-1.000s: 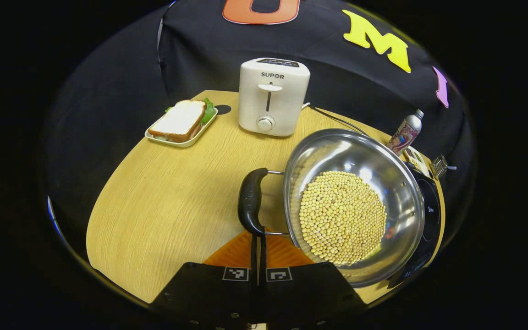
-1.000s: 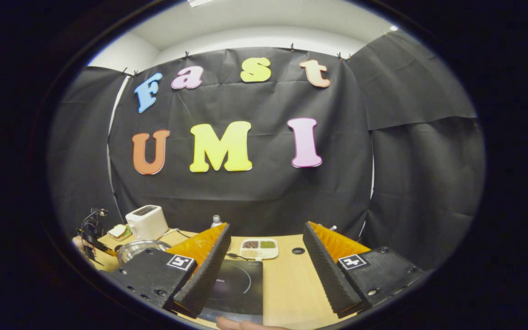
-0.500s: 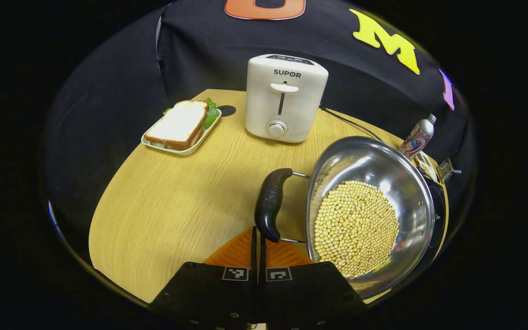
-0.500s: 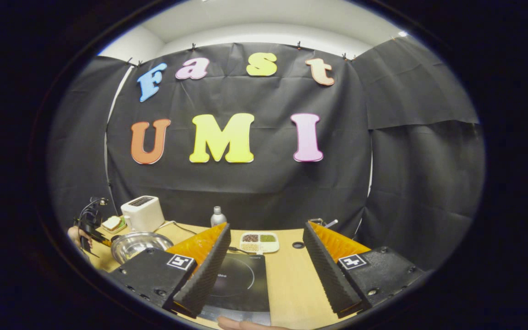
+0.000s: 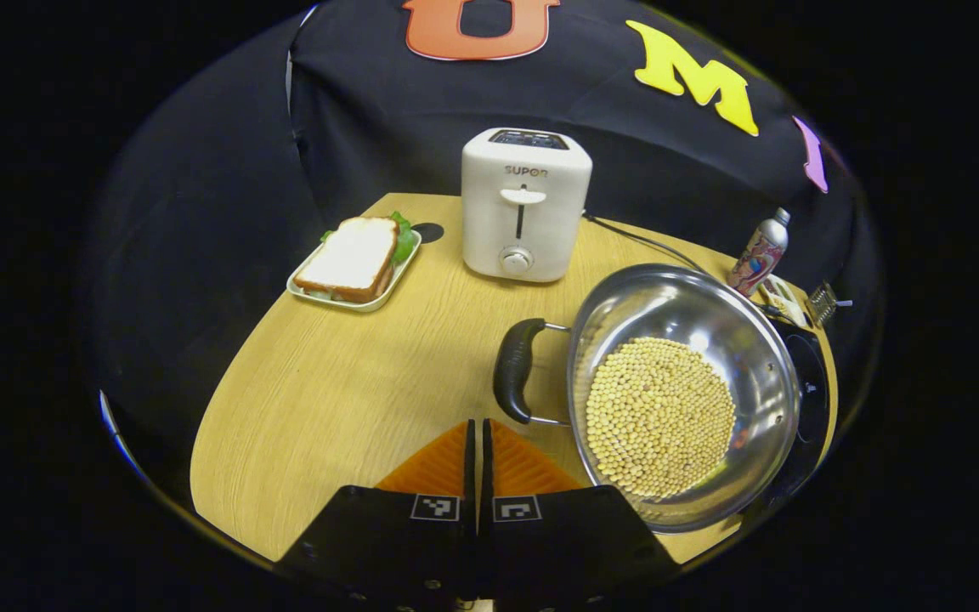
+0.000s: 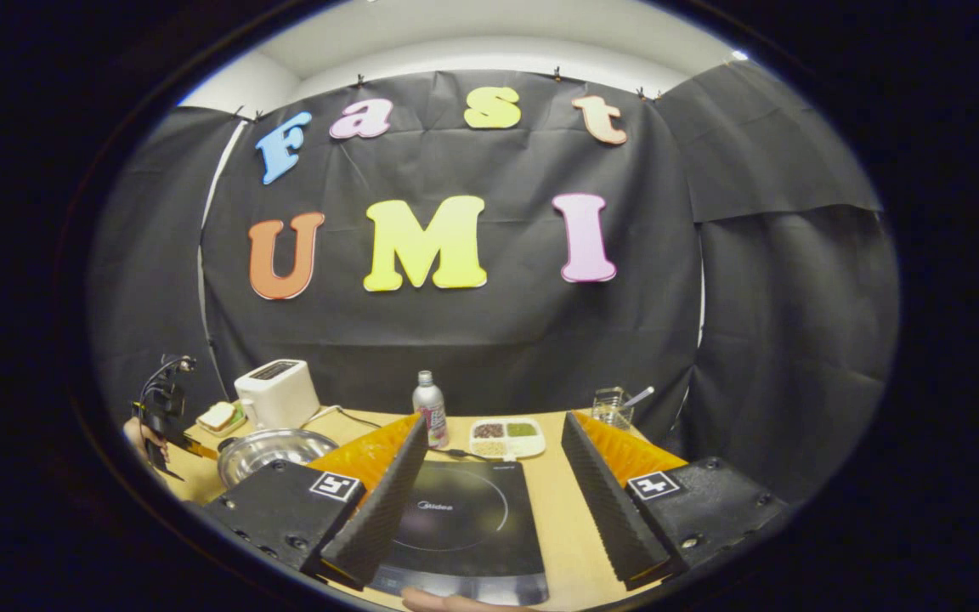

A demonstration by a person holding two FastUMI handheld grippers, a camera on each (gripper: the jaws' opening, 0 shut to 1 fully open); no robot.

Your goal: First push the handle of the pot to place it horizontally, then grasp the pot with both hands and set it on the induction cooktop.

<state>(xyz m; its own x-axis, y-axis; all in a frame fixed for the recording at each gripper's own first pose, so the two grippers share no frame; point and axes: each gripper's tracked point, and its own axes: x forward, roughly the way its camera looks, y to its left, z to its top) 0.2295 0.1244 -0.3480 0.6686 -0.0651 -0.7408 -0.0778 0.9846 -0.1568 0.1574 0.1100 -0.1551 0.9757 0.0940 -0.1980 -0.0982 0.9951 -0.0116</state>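
Beside the pot (image 5: 683, 395) handle (image 5: 514, 371), left gripper (image 5: 478, 450) jaws closed (empty); right gripper (image 6: 489, 476) jaws wide apart.

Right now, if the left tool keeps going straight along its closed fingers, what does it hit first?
Probably the pot's black handle, just ahead and slightly right of the left tool, whose fingers are shut and empty. Past it stands the toaster. Depth is unclear, so it could slip past.

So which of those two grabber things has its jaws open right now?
The right gripper: its jaws stand wide apart above the cooktop. The left gripper's jaws are pressed together.
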